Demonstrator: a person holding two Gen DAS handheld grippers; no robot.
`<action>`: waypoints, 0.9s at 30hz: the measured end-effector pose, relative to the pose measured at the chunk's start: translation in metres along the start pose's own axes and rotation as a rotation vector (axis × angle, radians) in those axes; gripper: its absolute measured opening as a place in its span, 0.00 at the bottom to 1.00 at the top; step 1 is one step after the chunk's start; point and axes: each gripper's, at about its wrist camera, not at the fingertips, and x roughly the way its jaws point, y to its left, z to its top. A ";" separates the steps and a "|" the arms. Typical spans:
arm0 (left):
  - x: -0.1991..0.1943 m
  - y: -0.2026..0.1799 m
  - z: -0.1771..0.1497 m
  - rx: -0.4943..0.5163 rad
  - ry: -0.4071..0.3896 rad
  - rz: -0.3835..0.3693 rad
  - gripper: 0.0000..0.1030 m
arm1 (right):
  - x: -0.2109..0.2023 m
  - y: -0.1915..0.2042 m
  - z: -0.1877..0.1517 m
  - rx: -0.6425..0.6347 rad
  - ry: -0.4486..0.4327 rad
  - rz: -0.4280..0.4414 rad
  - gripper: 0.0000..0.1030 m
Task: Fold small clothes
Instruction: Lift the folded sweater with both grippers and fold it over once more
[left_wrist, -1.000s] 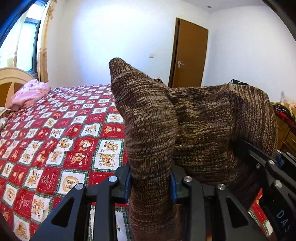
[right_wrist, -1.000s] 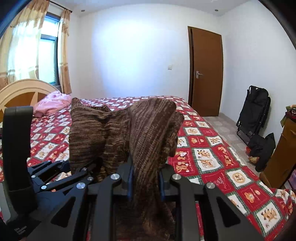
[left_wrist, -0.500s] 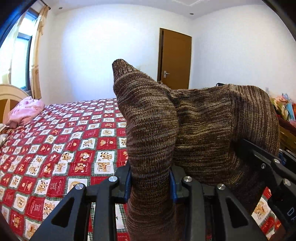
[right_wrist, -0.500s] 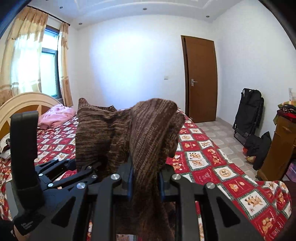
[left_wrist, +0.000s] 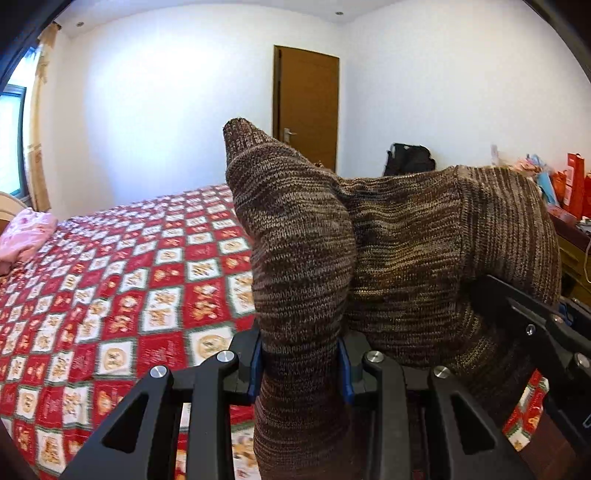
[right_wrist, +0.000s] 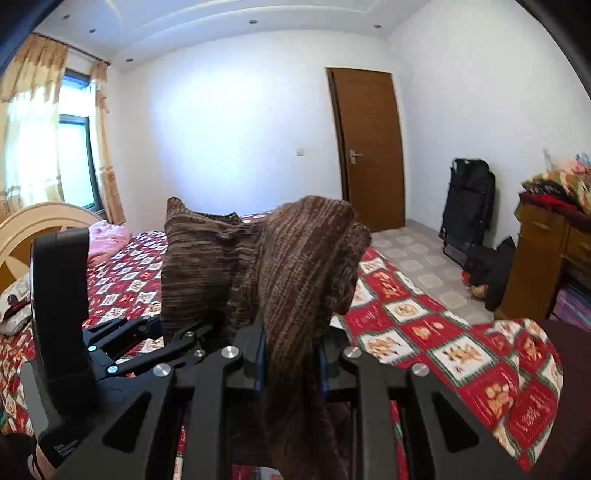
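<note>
Above the bed (left_wrist: 122, 295), the brown knitted garment (left_wrist: 406, 251) is hanging between both grippers; the left gripper (left_wrist: 301, 363) and the right gripper (right_wrist: 291, 363) are each clamping one bunched end.

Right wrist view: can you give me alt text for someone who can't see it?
The right claw is shut on a bunched brown striped knit garment, held above a bed with a red patchwork bedspread. The left claw grips the same garment alongside. Behind are a closed brown door, a curtained window and a pink cloth near the headboard.
</note>
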 end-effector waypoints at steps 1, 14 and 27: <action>0.004 -0.006 -0.001 0.007 0.009 -0.011 0.32 | 0.001 -0.007 -0.002 0.017 0.005 -0.010 0.23; 0.080 -0.071 -0.004 0.101 0.081 -0.067 0.32 | 0.033 -0.083 -0.016 0.144 0.082 -0.112 0.23; 0.158 -0.112 -0.017 0.099 0.228 -0.037 0.32 | 0.094 -0.126 -0.033 0.102 0.238 -0.185 0.23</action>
